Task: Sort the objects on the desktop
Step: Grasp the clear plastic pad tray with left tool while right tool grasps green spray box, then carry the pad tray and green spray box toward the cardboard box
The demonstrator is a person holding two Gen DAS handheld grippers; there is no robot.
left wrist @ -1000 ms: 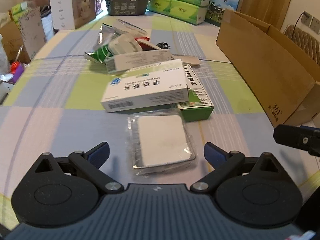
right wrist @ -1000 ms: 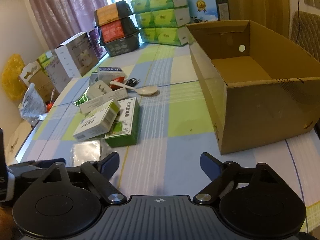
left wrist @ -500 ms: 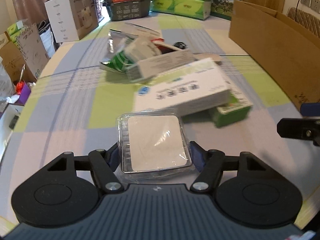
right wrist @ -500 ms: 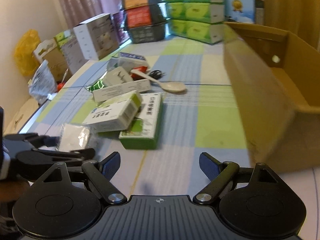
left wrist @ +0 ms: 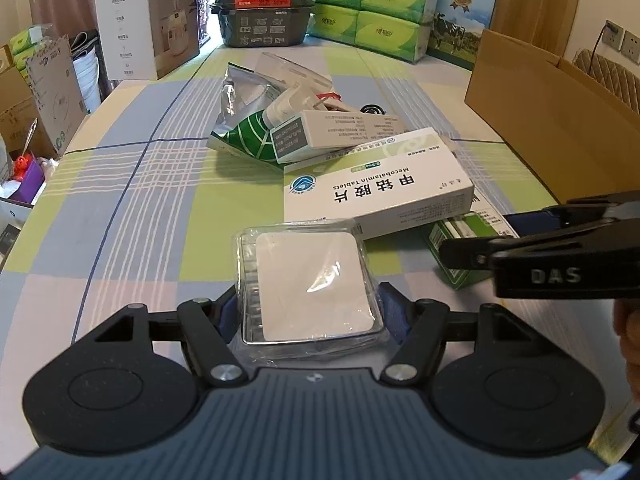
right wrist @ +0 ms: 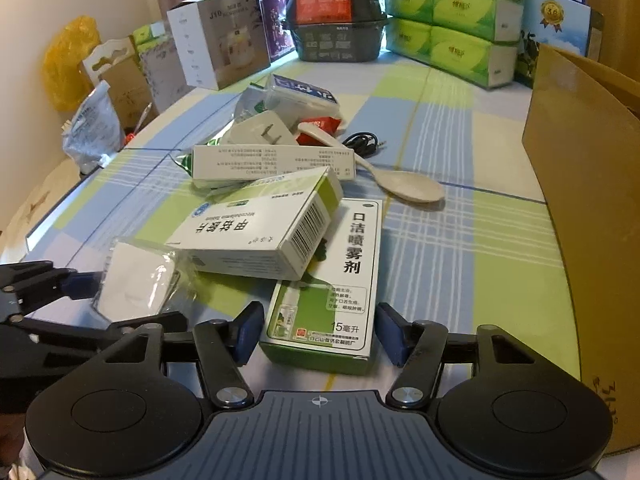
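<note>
My left gripper [left wrist: 310,314] is shut on a clear plastic packet with a white square pad [left wrist: 310,284], held just above the checked tablecloth. That packet [right wrist: 136,280] shows at the left of the right wrist view, between the left gripper's fingers [right wrist: 76,282]. My right gripper [right wrist: 318,332] is open, its blue pads on either side of the near end of a green and white spray box [right wrist: 340,284]. A white Mecobalamin tablet box [left wrist: 376,184] leans across the green box [left wrist: 460,248]. The right gripper enters the left wrist view from the right.
Behind lie a long white box [right wrist: 272,160], a white plug [right wrist: 260,130], a foil pouch [left wrist: 244,96], a beige spoon [right wrist: 404,186] and a black cable [right wrist: 364,142]. An open cardboard box [right wrist: 588,184] stands at the right. Stacked tissue packs and cartons line the far edge.
My left gripper closed on the clear packet and lifted it slightly. The right gripper moved forward and left until the green spray box sat between its open fingers.
</note>
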